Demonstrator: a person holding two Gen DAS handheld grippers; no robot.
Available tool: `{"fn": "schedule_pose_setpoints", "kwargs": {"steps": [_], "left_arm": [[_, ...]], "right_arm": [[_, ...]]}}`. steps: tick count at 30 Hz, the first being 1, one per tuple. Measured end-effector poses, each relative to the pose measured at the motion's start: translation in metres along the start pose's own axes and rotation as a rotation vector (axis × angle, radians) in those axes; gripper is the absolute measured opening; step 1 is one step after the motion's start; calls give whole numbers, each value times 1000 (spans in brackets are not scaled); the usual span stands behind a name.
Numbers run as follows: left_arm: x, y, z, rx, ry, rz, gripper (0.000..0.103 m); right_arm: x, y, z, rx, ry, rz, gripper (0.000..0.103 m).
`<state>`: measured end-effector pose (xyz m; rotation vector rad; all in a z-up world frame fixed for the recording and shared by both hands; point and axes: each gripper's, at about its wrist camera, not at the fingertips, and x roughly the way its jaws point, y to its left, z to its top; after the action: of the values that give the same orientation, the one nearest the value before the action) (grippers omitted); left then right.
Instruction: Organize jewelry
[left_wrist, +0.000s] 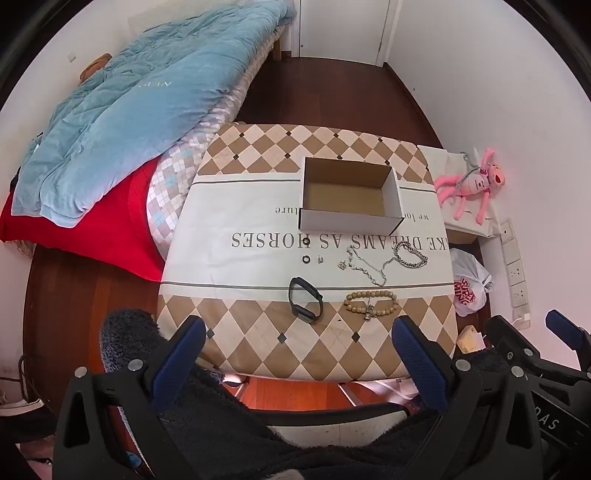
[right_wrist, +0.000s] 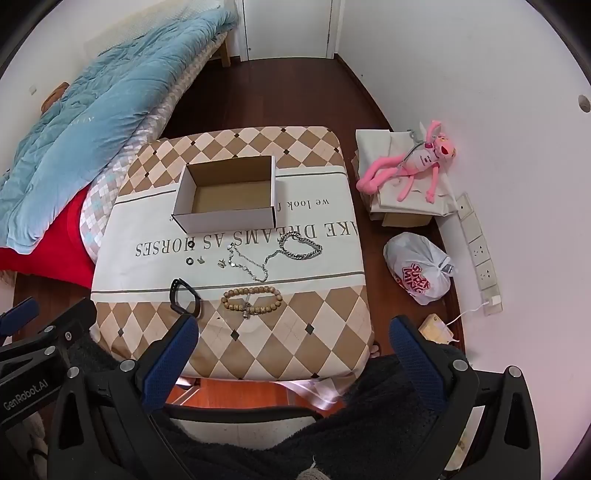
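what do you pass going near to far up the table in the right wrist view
wooden bead bracelet → thin silver chain → chunky silver chain bracelet → open cardboard box

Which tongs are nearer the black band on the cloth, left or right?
Left. The black band lies ahead between the open left tongs; from the right tongs, also open, it sits beyond their left finger, off to that side.
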<state>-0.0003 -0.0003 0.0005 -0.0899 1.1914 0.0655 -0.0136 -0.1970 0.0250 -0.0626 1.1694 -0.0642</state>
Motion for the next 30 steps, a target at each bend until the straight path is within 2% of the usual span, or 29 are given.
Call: {"fn": "schedule_pose_setpoints", "kwargs": {"steps": [11,15,30], "left_arm": [[-7,3,14,18,-5,0,103],[-9,-2,4,34,-34,10,103],[-10,-4,5,32,-36,13,103]], "right_arm": [[-3,-4,1,1,-13,-9,103],[-4,-2,0,0,-15,-10,103],[-6,-2,0,1,-21,-7,103]]}}
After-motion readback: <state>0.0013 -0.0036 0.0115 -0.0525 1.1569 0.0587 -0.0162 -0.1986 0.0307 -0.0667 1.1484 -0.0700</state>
